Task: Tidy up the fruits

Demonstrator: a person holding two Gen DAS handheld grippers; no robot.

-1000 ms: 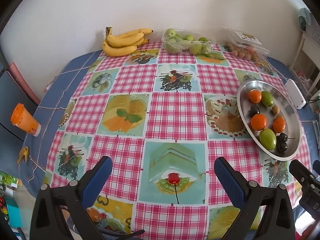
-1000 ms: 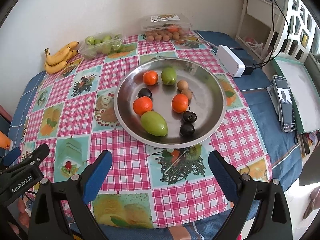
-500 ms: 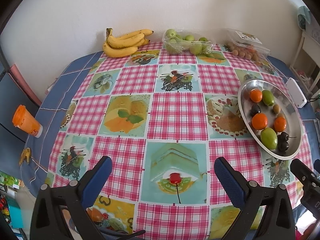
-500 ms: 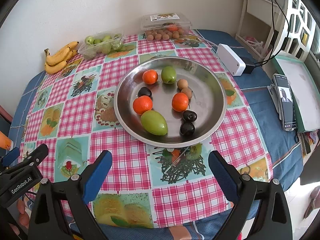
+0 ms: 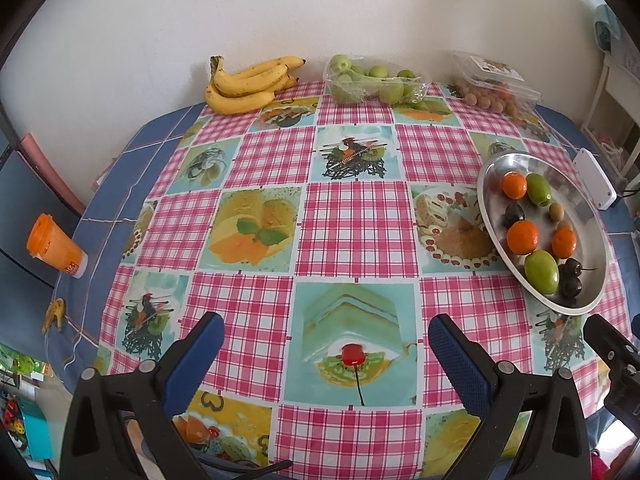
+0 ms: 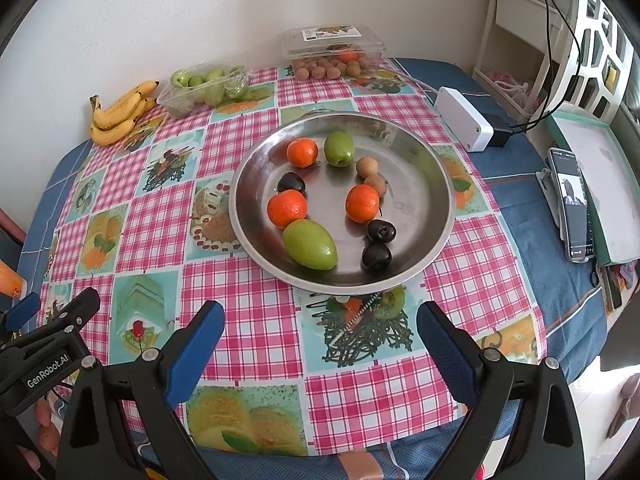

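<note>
A round metal tray [image 6: 416,216] [image 5: 592,216] on the checked tablecloth holds three oranges [image 6: 287,209], two green fruits [image 6: 310,244], dark cherries [image 6: 376,255] and two small brown fruits [image 6: 367,167]. A banana bunch [image 5: 248,86] [image 6: 120,114], a clear tub of green fruits [image 5: 372,80] [image 6: 204,88] and a clear box of brown fruits [image 5: 494,88] [image 6: 332,54] line the far edge by the wall. My left gripper [image 5: 326,338] hovers open over the near middle of the table. My right gripper [image 6: 320,326] hovers open just in front of the tray. Both hold nothing.
An orange cup [image 5: 54,246] stands off the table's left edge. A white power box [image 6: 464,124] with cables, a phone [image 6: 572,204] and a flat board [image 6: 596,184] lie right of the tray. The wall bounds the far side.
Both views have shifted only slightly; the left gripper drifted a little, so the tray sits marginally further right in its view. Both grippers remain open and nothing on the table moved.
</note>
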